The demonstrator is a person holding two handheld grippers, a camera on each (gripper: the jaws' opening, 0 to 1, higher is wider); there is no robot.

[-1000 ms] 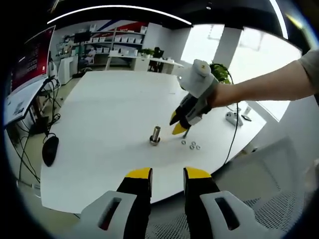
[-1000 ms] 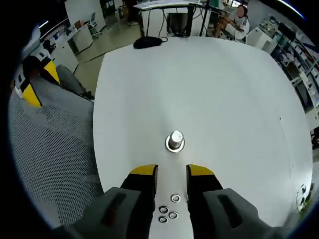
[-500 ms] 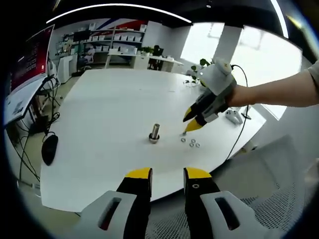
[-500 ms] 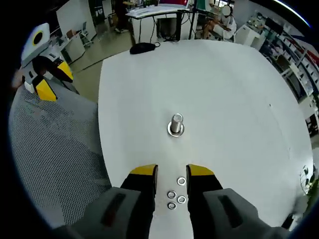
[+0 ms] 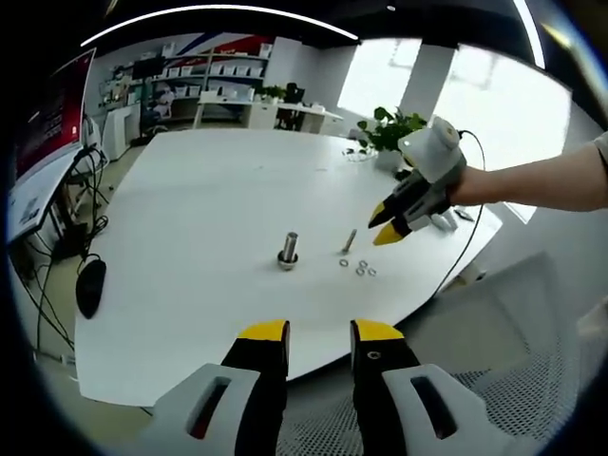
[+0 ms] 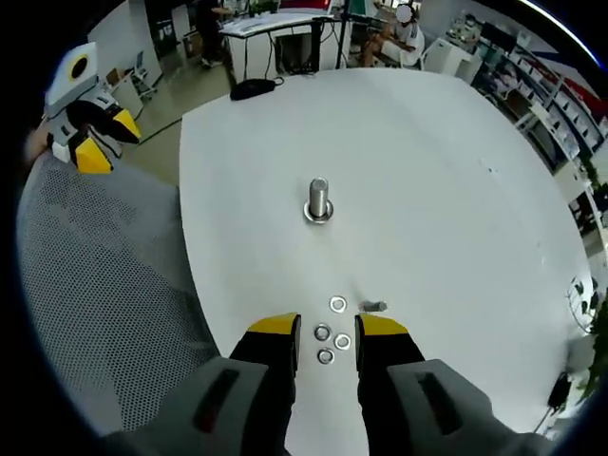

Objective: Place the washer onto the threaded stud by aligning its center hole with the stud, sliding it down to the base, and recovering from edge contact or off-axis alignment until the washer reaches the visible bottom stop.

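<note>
My right gripper (image 6: 326, 332) hovers with jaws apart over four washers (image 6: 332, 332) (stud (image 6: 317, 200) upright beyond); left gripper (image 5: 318, 334) likewise apart.

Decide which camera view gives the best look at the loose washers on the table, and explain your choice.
The right gripper view. The washers lie just ahead of the right gripper, and four separate rings with their holes can be counted. In the left gripper view the washers are tiny specks beside the stud, far up the table.
</note>
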